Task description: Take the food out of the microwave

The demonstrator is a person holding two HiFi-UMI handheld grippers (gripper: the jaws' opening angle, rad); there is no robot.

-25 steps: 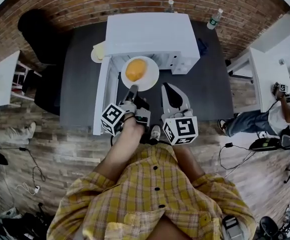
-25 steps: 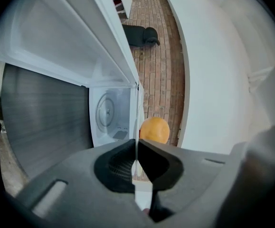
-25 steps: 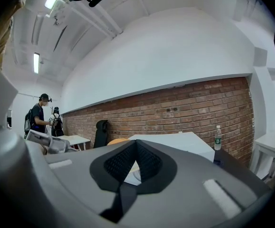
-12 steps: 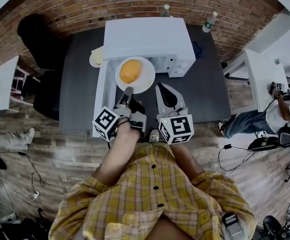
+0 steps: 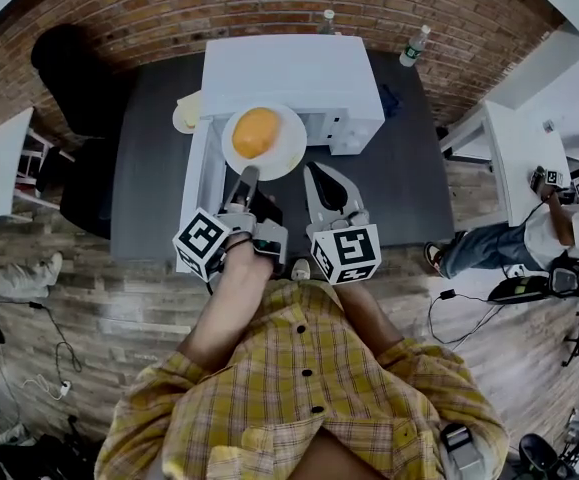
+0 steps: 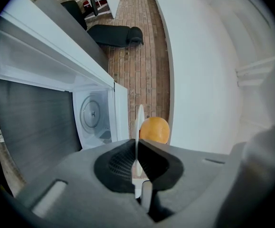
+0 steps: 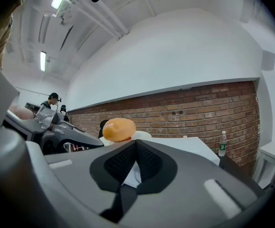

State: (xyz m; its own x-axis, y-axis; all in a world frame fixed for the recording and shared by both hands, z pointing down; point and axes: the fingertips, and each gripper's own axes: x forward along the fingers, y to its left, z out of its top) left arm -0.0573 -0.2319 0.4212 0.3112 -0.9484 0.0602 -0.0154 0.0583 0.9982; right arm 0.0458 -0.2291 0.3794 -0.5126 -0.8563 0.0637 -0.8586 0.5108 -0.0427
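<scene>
From the head view, the only print was the square markers on each gripper's cube; the label on a bottle [image 5: 415, 44] at the bench's back edge was too small to read. Both forearms reached forward from yellow plaid sleeves [image 5: 309, 388]. The left gripper [image 5: 244, 180] pinched the near rim of a white plate [image 5: 287, 155] carrying the orange food [image 5: 256, 132], just in front of the white microwave [image 5: 289, 68], whose door [image 5: 197, 183] stood open. The right gripper [image 5: 321, 175] lay beside the plate, apart from it. The dark bench [image 5: 154, 168] stood on a wooden floor [image 5: 119, 308] against a brick wall [image 5: 169, 8]. The left gripper view showed the plate edge-on, clamped between the narrow jaws, the food behind them and the microwave's cavity at the left. The right gripper view showed its jaws together on nothing, with the food and brick wall beyond.
</scene>
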